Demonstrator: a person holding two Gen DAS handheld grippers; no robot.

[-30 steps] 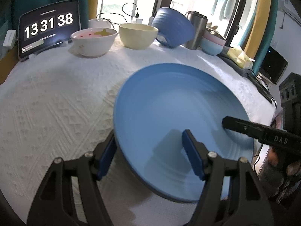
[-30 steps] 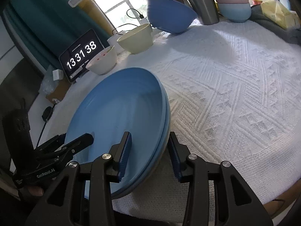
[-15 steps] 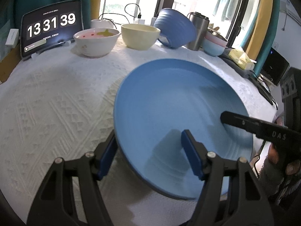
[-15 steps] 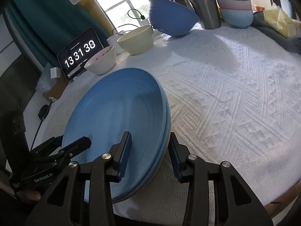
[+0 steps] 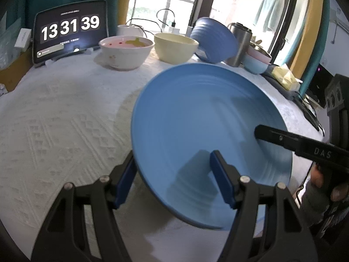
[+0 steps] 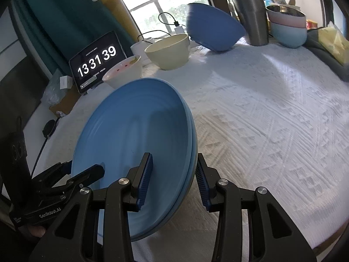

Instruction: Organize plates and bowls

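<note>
A: How are the hands set?
B: Both point steeply down at the white cloth. The left gripper straddles the near-left rim of the blue plates, one finger under, one on top. The right gripper straddles the opposite rim the same way. Its fingers sit at a middling spread either side of the rim, as do the left's; whether the pads press, I cannot tell.

A: Plates, more than one?
B: The right view shows stacked rims at the edge. They are smooth, round and faintly ringed, tilted, and held above the cloth near its front edge.

A: The cloth?
B: Woven, with raised diamond patterns.

A: What stands behind?
B: In a row at the back: a dark blue bowl tipped on its side, a cream bowl, a white bowl with pink inside, and a pink bowl nested in a pale blue bowl. A steel tumbler stands between the dark blue bowl and the nested pair. A clock tablet leans at the left.
</note>
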